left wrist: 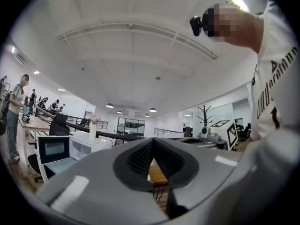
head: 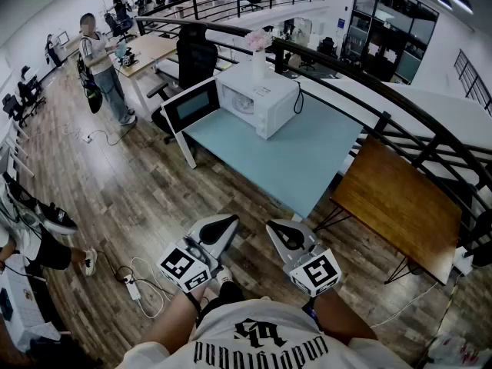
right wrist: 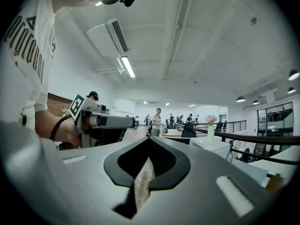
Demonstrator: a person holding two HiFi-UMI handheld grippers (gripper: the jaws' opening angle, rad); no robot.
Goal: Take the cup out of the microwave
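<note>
Jaws together and empty, left hand-held gripper (head: 227, 223) and right hand-held gripper (head: 275, 227) face the white boxy microwave (head: 257, 98), straight ahead, well apart.

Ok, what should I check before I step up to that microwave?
1. microwave door open: ok.
2. cup seen inside: cannot tell, the cavity is too small from here.
3. left gripper open: not ok, shut and empty.
4. right gripper open: not ok, shut and empty.
5. microwave within reach: not ok, both grippers are held by the body, short of the blue table.
6. vase on the microwave upright: ok.
</note>
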